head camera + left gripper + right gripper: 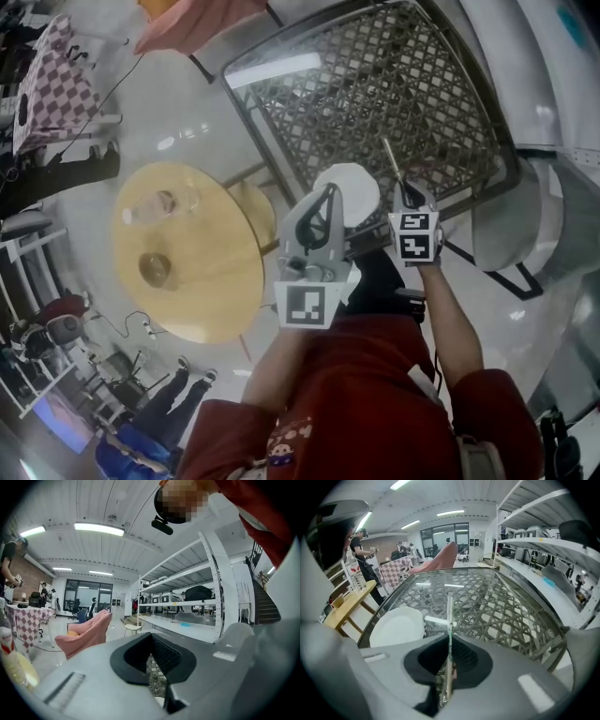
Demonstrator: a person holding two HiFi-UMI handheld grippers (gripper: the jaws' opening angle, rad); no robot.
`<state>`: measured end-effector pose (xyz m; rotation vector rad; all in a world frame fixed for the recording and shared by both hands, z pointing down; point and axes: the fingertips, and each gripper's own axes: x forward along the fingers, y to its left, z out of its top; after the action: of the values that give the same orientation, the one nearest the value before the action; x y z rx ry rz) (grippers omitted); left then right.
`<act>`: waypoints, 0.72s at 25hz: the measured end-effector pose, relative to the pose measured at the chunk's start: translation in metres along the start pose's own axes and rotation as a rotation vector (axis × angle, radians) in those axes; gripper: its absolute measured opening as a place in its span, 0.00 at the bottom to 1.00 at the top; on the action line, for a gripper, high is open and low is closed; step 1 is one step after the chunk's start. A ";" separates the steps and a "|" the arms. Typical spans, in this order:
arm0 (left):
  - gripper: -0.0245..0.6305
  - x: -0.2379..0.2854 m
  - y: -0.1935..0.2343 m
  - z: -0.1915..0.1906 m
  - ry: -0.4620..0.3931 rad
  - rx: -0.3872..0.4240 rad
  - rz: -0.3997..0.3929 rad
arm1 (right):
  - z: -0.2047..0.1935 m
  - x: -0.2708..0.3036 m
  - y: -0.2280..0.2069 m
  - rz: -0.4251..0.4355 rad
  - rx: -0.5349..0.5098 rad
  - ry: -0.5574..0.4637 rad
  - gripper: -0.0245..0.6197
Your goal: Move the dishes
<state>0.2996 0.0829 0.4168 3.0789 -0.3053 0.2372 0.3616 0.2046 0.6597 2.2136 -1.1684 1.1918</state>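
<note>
Right hand-held gripper [449, 637] is clamping a thin utensil [449, 613] just beside the white plate [396, 627] over the table [506, 602]; left hand-held gripper [152, 654] is hovering clenched, empty.

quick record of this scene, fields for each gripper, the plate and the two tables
left gripper: jaws shut, nothing seen between them
right gripper: shut on a thin stick, aimed down at the glass table
plate: white, lying on the glass table, left of the stick in the right gripper view
wooden table: round, beside the glass table, a glass on it
</note>
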 end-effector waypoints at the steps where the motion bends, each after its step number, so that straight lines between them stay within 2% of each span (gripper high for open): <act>1: 0.05 0.000 0.000 -0.001 0.002 0.003 -0.001 | -0.003 0.002 0.000 -0.001 -0.006 0.008 0.07; 7: 0.05 0.000 -0.004 -0.005 0.012 0.016 -0.009 | -0.019 0.010 0.000 -0.003 0.021 0.057 0.07; 18: 0.05 -0.005 0.001 -0.008 0.013 0.006 0.012 | -0.020 0.011 -0.002 -0.032 0.001 0.061 0.09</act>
<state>0.2929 0.0832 0.4239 3.0810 -0.3226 0.2584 0.3560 0.2126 0.6803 2.1719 -1.1045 1.2384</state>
